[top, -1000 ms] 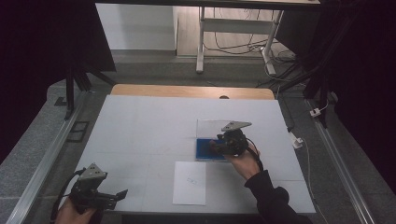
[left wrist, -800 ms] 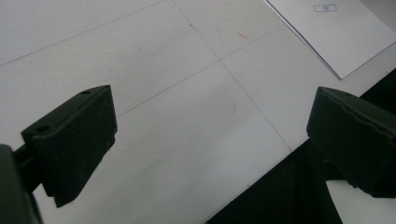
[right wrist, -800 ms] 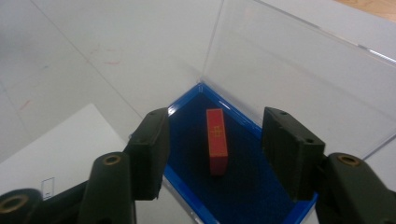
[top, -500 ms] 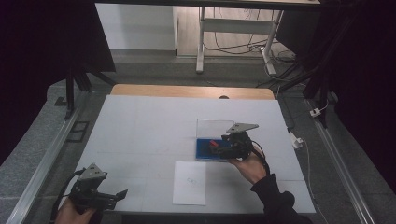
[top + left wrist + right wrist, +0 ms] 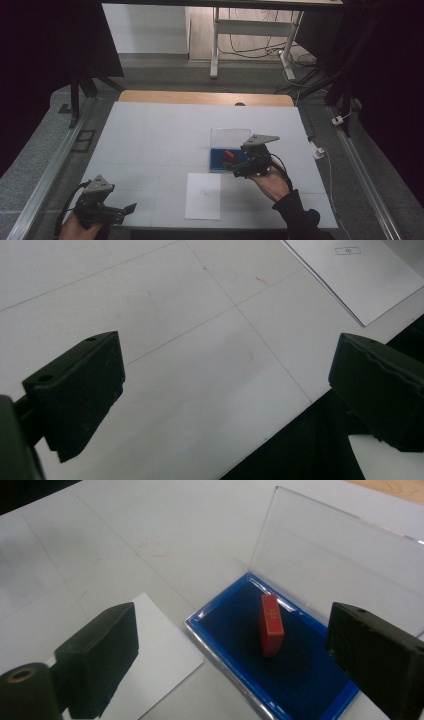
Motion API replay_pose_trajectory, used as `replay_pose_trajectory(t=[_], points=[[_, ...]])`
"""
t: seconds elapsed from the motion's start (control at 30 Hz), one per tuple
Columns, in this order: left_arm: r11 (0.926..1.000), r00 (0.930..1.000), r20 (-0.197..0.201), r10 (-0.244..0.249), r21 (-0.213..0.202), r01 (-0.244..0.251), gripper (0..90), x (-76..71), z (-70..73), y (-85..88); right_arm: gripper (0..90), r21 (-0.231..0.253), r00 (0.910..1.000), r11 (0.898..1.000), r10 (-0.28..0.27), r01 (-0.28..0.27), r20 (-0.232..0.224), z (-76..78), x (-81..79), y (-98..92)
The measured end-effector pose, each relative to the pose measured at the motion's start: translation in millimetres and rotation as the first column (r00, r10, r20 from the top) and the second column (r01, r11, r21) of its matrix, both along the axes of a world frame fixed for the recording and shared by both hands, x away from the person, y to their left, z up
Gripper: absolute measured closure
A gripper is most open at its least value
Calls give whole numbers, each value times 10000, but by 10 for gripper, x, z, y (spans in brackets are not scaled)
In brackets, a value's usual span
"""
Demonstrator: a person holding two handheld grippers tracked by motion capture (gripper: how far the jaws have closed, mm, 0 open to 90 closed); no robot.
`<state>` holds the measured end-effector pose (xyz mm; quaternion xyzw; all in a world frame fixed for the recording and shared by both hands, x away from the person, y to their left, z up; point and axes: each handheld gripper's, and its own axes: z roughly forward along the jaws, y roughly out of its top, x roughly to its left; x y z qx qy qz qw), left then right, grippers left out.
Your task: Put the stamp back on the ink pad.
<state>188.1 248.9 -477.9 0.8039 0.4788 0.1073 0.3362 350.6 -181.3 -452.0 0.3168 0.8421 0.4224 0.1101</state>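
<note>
Right of centre on the worktop (image 5: 150, 135): blue ink pad (image 5: 240, 630), clear lid (image 5: 340, 565) raised. Red stamp (image 5: 271, 625) stands upright on the pad, free, at 12 o'clock from the right gripper (image 5: 235, 650), whose jaws have just been opening and stand apart. White sheet (image 5: 203, 196) at 7 o'clock of pad. Left gripper (image 5: 225, 395) at near-left corner, jaws apart, empty.

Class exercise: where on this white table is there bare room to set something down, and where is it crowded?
Free: the table's whole left half, between left gripper and the far wooden strip. Crowded: right of centre, where paper sheet, blue ink pad holding a red stamp, and right gripper cluster.
</note>
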Motion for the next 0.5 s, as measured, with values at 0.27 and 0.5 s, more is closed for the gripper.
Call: replay_pose_trajectory(t=[0.27, 0.5], points=[[10000, 10000, -13, 19, -5, -19, 24, 0, 0, 2, 25, -26, 10000, 10000, 82, -82, -54, 43, -127, -76], [10000, 10000, -16, 37, 4, -37, 24, 0, -2, 0, 0, -411, 9999, 9992, 27, -21, 141, 71, -274, -176]])
